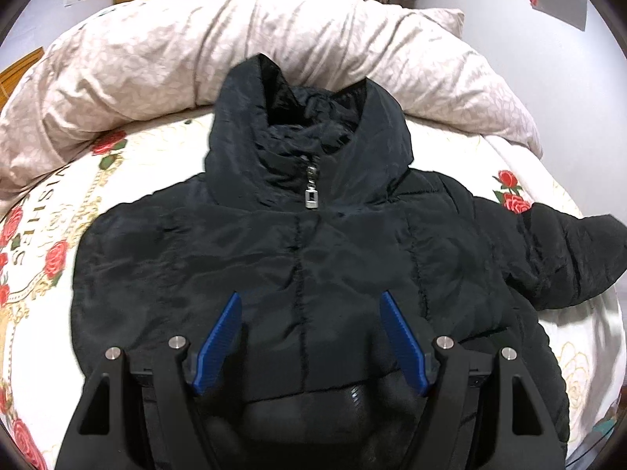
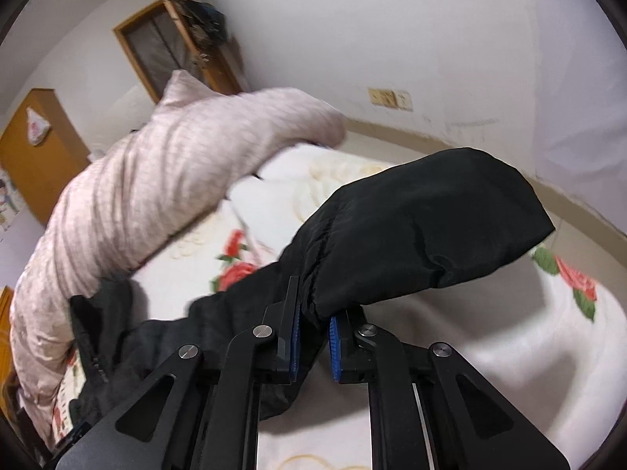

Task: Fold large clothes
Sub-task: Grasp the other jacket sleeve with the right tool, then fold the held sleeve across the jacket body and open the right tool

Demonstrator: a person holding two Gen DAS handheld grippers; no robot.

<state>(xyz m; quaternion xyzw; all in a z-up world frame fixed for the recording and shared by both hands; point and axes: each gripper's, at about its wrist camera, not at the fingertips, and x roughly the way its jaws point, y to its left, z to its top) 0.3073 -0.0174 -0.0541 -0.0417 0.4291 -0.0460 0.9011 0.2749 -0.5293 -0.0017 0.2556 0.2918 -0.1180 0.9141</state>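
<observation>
Left wrist view first: my left gripper (image 1: 311,309) hangs over the black jacket (image 1: 274,243) with its blue fingers (image 1: 219,342) spread wide and nothing between them; whether they brush the fabric below I cannot tell. The jacket lies front up on the rose-printed bedsheet (image 1: 51,227), zipped, its long axis running away from me, hem near me and collar (image 1: 298,117) pointing toward the rumpled beige duvet (image 1: 196,51) heaped at the far side. Its zipper pull (image 1: 310,196) sits at the throat. The sleeve (image 1: 568,258) on the right of that view sticks out sideways. In the right wrist view, my right gripper (image 2: 313,321) is clamped tight on a sleeve (image 2: 411,227) of the jacket, the blue pads (image 2: 334,346) pinching the fabric at a gathered seam near the cuff, which is raised above the bedsheet (image 2: 509,337) and points up and rightward.
</observation>
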